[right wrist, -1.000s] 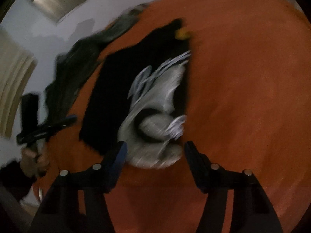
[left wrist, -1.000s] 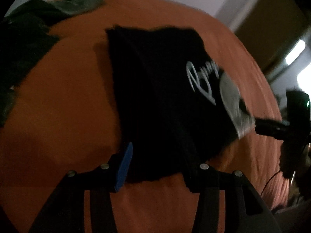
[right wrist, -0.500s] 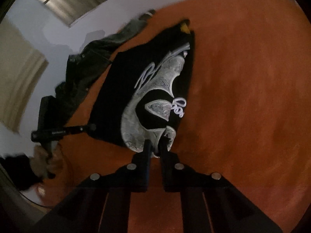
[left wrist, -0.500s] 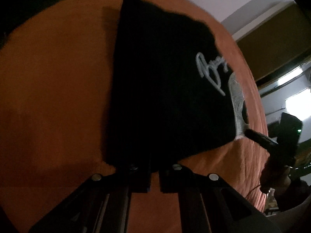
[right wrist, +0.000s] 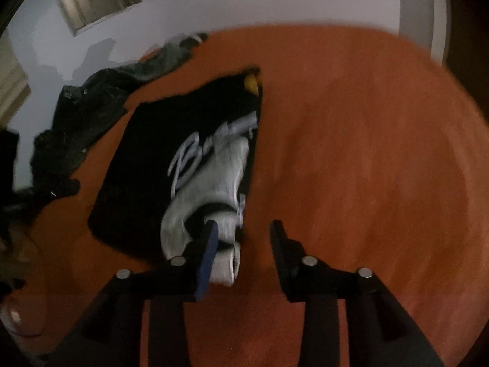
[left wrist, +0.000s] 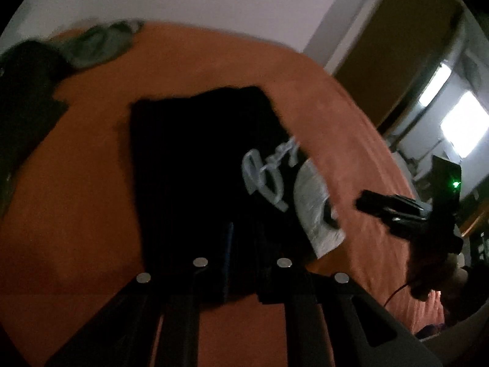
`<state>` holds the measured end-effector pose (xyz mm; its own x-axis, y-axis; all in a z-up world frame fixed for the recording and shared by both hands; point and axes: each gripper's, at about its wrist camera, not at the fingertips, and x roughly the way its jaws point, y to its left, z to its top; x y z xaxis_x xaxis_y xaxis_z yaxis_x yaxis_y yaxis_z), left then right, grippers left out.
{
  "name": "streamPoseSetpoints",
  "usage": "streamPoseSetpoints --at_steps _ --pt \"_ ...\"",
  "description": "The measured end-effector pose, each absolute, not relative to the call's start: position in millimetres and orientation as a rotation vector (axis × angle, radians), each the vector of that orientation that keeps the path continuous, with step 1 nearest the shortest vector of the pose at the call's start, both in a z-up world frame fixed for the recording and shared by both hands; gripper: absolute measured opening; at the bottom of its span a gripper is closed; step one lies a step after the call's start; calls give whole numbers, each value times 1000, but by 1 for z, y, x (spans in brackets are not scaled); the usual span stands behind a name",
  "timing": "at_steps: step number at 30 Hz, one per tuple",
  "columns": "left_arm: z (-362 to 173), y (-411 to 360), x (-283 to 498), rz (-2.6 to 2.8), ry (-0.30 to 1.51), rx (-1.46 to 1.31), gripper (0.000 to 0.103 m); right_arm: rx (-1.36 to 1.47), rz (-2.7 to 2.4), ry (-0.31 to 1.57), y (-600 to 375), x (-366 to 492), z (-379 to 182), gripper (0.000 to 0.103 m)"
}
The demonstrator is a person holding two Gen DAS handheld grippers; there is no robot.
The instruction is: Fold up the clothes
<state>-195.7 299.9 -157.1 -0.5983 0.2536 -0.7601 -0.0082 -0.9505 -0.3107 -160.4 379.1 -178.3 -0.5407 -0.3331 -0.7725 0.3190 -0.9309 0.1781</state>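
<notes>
A folded black T-shirt [left wrist: 198,159] with a white script and a grey-white print lies flat on the orange bed cover [left wrist: 76,198]. My left gripper [left wrist: 246,240] is over the shirt's near edge. Its jaws are opening and stand a narrow gap apart, with the dark cloth edge between them; no pinch shows. In the right wrist view the same shirt [right wrist: 146,168] lies to the left. My right gripper [right wrist: 243,224] is opening, its jaws wide apart. Its left finger sits over the printed near corner and its right finger over bare cover. From the left wrist view the right gripper [left wrist: 394,211] hovers beside that corner.
A heap of dark and grey-green clothes [left wrist: 91,46] lies at the far left of the bed, also visible as a clothes heap [right wrist: 91,116] against the wall. A brown wardrobe [left wrist: 397,46] and a bright window [left wrist: 461,122] stand beyond the bed's right side. A person's hand [left wrist: 428,275] holds the right gripper.
Half a second ago both grippers were shut at the shirt's near edge. Both have since lifted back with jaws parted, the right one widely. The shirt stays flat.
</notes>
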Motion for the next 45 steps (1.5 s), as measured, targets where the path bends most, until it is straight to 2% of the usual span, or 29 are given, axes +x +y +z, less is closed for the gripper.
streamPoseSetpoints --at_steps 3,4,5,6,7,8,14,17,18,20,22,23,27,29,32,33,34,38,41,45 --pt "-185 314 -219 2697 -343 -1415 14 1241 -2468 59 347 -192 -185 34" --pt "-203 312 -226 2711 -343 -1496 14 1254 -2470 72 338 -200 -193 27" --pt "-218 304 -228 2708 -373 -1575 14 1268 -2477 98 333 -205 -203 23" --pt "-232 294 -228 2700 -420 -1635 8 1282 -2490 137 330 -209 -215 19" --pt "-241 280 -222 2685 -530 -1618 2 1300 -2505 185 329 -213 -226 19" --pt "-246 267 -216 2673 -611 -1603 3 1315 -2506 205 331 -215 -235 19" --pt "-224 269 -205 2723 -438 -1607 3 1311 -2495 190 335 -216 -244 20" --pt "-206 265 -204 2720 -475 -1597 3 1384 -2480 44 344 -223 -232 20" --pt "-193 262 -206 2734 -480 -1555 5 1388 -2494 -15 350 -224 -222 20" --pt "-165 254 -213 2800 -455 -1460 19 1333 -2556 -51 353 -229 -199 22" --pt "-150 250 -230 2876 -503 -1394 71 1267 -2608 -64 352 -237 -179 26" --pt "-146 249 -240 2914 -545 -1364 79 1240 -2616 -86 348 -246 -173 26" --pt "-170 263 -283 2962 -730 -1356 80 1192 -2605 -327 330 -278 -168 27" --pt "-189 270 -294 3010 -739 -1395 80 1190 -2636 -299 318 -283 -179 26" --pt "-221 270 -299 3074 -694 -1487 79 1237 -2653 -219 312 -288 -208 24" --pt "-229 270 -299 3093 -645 -1484 79 1263 -2654 -190 313 -290 -222 22" --pt "-234 273 -299 3110 -565 -1472 79 1284 -2646 -171 315 -292 -236 14" --pt "-240 286 -292 3188 -362 -1426 80 1217 -2626 -233 330 -293 -255 13" --pt "-238 282 -291 3170 -377 -1467 80 1200 -2631 -231 331 -292 -258 13" --pt "-209 271 -303 3126 -491 -1540 80 1215 -2629 -269 335 -301 -228 13"
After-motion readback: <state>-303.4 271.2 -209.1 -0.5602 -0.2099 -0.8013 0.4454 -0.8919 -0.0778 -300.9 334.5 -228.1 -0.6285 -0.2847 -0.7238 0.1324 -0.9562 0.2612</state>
